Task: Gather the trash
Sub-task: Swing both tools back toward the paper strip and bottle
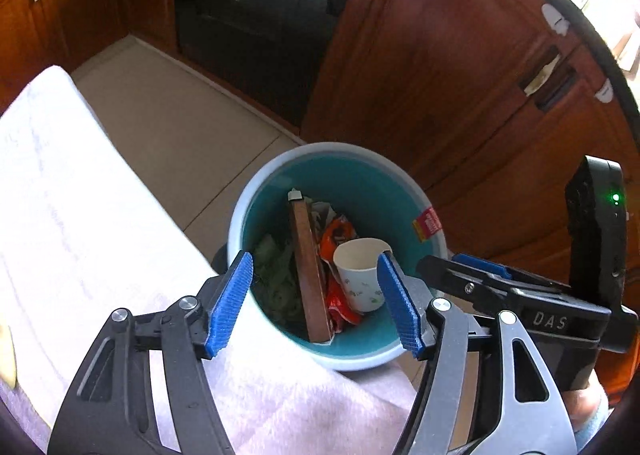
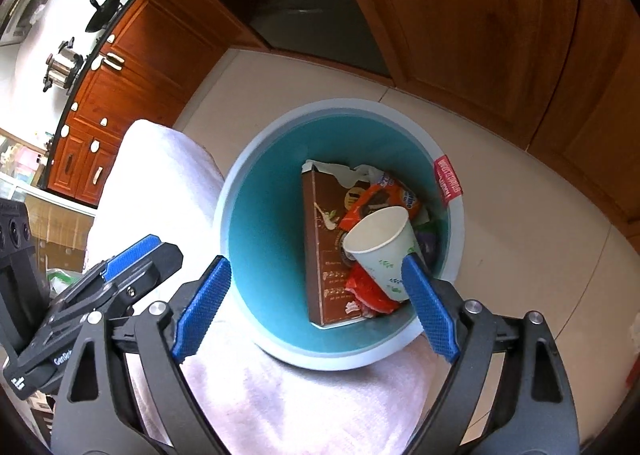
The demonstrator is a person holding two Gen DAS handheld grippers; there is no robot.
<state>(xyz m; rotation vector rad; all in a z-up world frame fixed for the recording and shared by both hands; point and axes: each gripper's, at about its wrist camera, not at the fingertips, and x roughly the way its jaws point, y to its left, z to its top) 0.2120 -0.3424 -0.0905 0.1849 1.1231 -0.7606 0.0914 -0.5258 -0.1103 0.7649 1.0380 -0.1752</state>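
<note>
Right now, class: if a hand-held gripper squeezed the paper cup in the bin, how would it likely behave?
The paper cup looks thin-walled and empty, so it would probably crush and feel very light. It lies tilted on the wrappers, so a nudge may well roll or shift it.

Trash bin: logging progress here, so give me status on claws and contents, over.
Left claw and right claw open, empty, over the bin. Paper cup, brown carton, orange wrappers inside. Nothing blocking.
</note>
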